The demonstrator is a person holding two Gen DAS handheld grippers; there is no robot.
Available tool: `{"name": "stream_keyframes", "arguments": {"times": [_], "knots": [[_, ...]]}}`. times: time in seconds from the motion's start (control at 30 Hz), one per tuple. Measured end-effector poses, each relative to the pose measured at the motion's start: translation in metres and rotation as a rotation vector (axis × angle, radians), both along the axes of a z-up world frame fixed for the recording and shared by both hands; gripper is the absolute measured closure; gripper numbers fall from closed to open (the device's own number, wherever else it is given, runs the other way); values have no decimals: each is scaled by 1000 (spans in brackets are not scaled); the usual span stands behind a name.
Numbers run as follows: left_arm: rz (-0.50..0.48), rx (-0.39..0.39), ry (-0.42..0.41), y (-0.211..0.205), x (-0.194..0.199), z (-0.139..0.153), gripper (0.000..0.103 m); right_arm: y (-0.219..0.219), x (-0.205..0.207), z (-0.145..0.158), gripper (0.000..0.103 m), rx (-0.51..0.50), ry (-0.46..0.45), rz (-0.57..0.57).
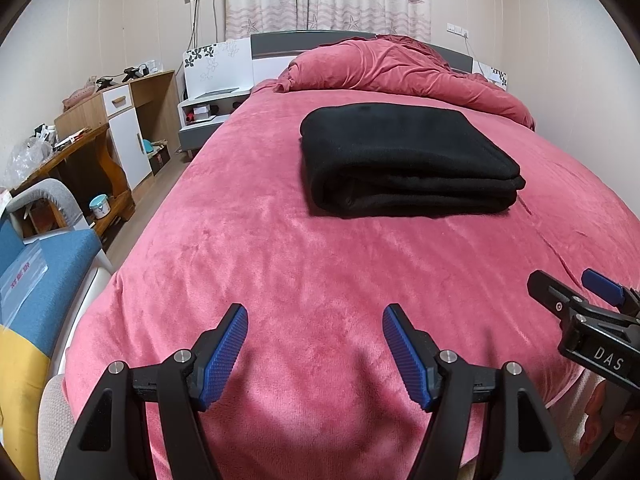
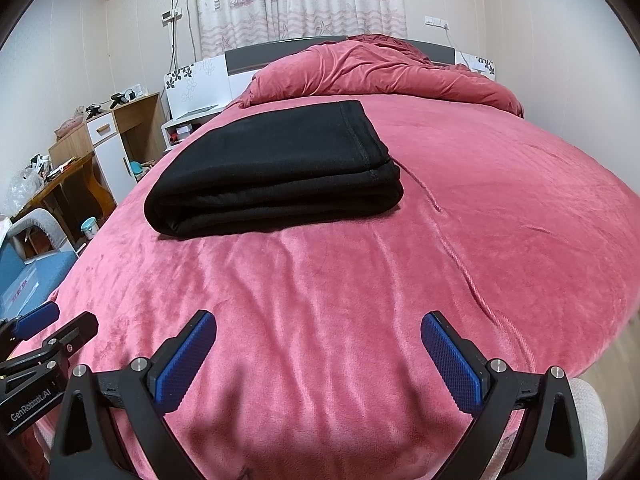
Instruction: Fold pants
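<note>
The black pants (image 1: 404,160) lay folded in a thick stack on the pink bedspread (image 1: 304,264), short of the bunched pink duvet (image 1: 400,70). Nearer than the pants, the left gripper (image 1: 315,354) hovered with jaws spread wide, the right gripper (image 1: 576,300) beside it.

Bright, even indoor light; soft foreground shadows, sharp focus, strongly curved fisheye edges.
</note>
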State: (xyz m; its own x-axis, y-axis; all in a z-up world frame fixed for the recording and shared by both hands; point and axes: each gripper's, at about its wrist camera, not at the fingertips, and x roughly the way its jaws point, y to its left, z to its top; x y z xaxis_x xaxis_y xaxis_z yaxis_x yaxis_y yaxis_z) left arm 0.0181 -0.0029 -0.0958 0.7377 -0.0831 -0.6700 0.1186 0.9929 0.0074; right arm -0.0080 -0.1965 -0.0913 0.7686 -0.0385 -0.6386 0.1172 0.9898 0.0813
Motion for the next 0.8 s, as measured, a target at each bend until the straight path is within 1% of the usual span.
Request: {"name": "stream_keyframes", "arguments": {"times": [0.8], "knots": [[-4,11,15,-1,2,-3,32,0,1,-3,0,4,14,-2]]}}
